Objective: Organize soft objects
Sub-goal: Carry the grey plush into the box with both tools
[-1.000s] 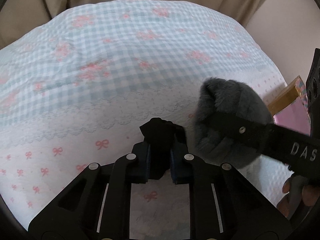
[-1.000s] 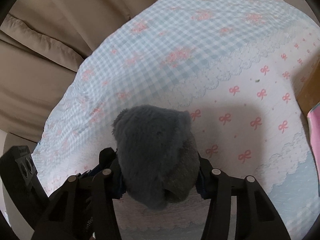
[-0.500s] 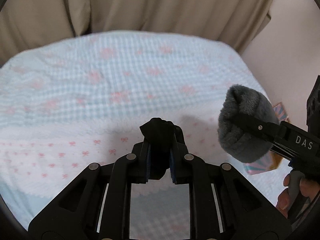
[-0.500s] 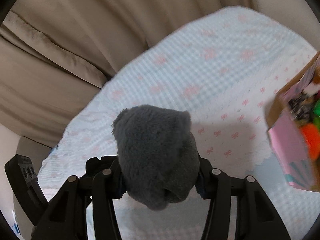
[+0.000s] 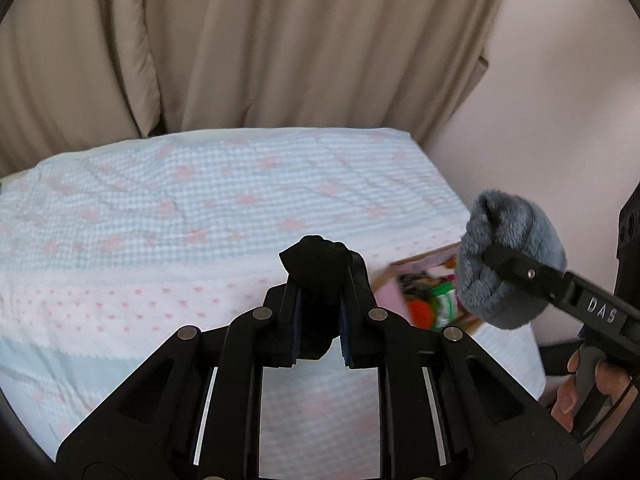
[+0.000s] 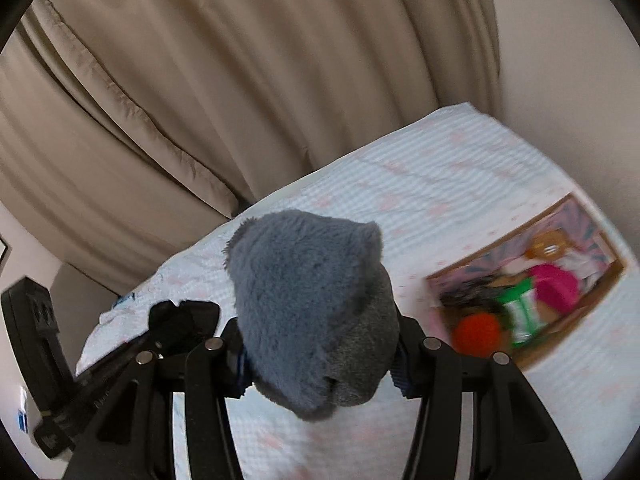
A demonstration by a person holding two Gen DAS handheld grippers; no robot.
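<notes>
My left gripper is shut on a small black soft object, held well above the bed. The right gripper is shut on a fluffy grey plush bundle, which bulges out between its fingers. In the left wrist view the grey plush bundle hangs at the right, clamped by the other gripper, with a hand on its handle. In the right wrist view the black soft object shows at the left, level with the plush. A cardboard box of colourful soft things lies on the bed below.
The bed has a blue gingham cover with pink bows. Beige curtains hang behind it, and a pale wall stands at the right. The cardboard box sits near the bed's right edge, holding orange, green and pink items.
Both grippers have risen high above the bed with their loads still clamped. The curtains fill more of each view, and the box of soft things has come into sight.
</notes>
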